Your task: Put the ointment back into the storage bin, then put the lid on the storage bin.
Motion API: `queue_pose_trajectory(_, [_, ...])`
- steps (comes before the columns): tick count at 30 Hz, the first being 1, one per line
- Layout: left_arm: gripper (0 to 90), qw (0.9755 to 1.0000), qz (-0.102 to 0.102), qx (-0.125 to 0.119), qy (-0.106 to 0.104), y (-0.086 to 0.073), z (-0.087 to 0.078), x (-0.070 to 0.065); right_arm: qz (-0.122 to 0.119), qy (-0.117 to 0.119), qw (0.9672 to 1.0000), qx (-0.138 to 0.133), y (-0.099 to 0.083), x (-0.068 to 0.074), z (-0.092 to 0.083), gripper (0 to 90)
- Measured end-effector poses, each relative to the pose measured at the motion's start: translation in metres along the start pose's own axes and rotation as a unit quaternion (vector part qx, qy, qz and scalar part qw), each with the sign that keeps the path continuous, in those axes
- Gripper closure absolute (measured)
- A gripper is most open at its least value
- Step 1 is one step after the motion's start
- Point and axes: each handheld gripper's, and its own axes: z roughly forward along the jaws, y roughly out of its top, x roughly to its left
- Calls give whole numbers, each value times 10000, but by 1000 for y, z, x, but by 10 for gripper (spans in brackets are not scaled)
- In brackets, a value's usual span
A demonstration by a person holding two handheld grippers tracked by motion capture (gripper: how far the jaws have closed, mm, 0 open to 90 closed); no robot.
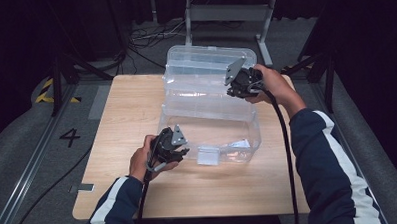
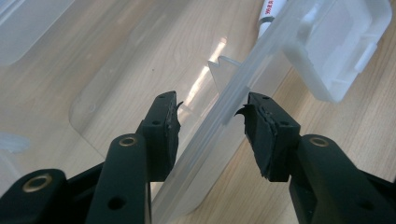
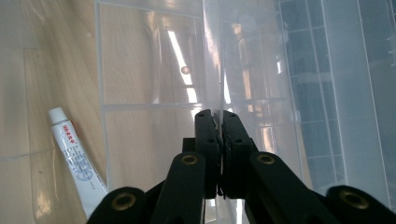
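A clear plastic storage box [image 1: 209,126] sits on the light wooden table [image 1: 121,114], just right of centre, its hinged clear lid [image 1: 210,61] swung open on the far side. Left gripper [image 1: 174,149] is at the box's near left corner: in the left gripper view its jaws straddle the clear rim [image 2: 233,93] with a gap on both sides, parted and not pressing. Right gripper [image 1: 240,80] is up at the far right, pinched shut on a thin clear plastic edge [image 3: 219,74] of the lid. A small white tube with red print [image 3: 74,158] lies on the box floor.
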Motion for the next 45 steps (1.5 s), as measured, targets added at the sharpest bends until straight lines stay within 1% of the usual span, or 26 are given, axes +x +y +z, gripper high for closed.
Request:
queue_pose_trajectory(4, [547,10000,-26,-29,45,0,0,-1,-63,-98,9999,-100,-3,4,-1,879])
queue_pose_trajectory(7, [543,10000,-13,-45,43,-1,1,-1,-29,-38,9999,-157,-5,7,-4,879])
queue_pose_trajectory(8, [542,10000,-27,-40,43,0,0,-1,-38,-40,9999,-150,-4,8,-5,879])
queue_pose_trajectory(9, [542,10000,3,-52,37,-1,0,-1,-44,-49,9999,-147,-4,10,-5,879])
queue_pose_trajectory(12, [541,10000,17,-76,43,-2,1,-1,-131,-94,9998,-108,-3,16,-8,877])
queue_pose_trajectory(15, [539,10000,18,-75,35,-2,0,-1,-155,-92,9998,-104,-3,19,-9,875])
queue_pose_trajectory(17, [539,10000,21,-79,27,-2,0,-1,-200,-150,9996,-103,-2,21,-9,872])
queue_pose_trajectory(18, [539,10000,19,-79,22,-2,0,-1,-172,-158,9997,-110,-2,22,-9,871])
queue_pose_trajectory(21, [537,9999,8,-100,28,-2,1,-1,-195,-189,9996,-122,-3,23,-9,869])
queue_pose_trajectory(27, [533,9999,15,-123,43,-2,1,-2,-98,-200,9996,-195,-5,27,-10,869])
queue_pose_trajectory(30, [528,9999,0,-135,41,-2,1,-2,-141,-181,9995,-223,-6,28,-11,868])
queue_pose_trajectory(31, [526,9999,5,-144,41,-3,2,-2,-112,-190,9995,-214,-6,29,-11,866])
queue_pose_trajectory(35, [525,9999,-5,-166,12,-3,2,-1,-121,-206,9994,-239,-7,29,-12,862])
queue_pose_trajectory(41, [517,9999,0,-167,36,-3,2,-2,-50,-200,9993,-324,-9,32,-12,862])
queue_pose_trajectory(42, [517,9998,5,-168,41,-3,2,-2,-3,-197,9992,-355,-10,32,-12,860])
queue_pose_trajectory(45, [517,9998,9,-177,34,-3,3,-2,11,-192,9992,-356,-11,33,-13,860])
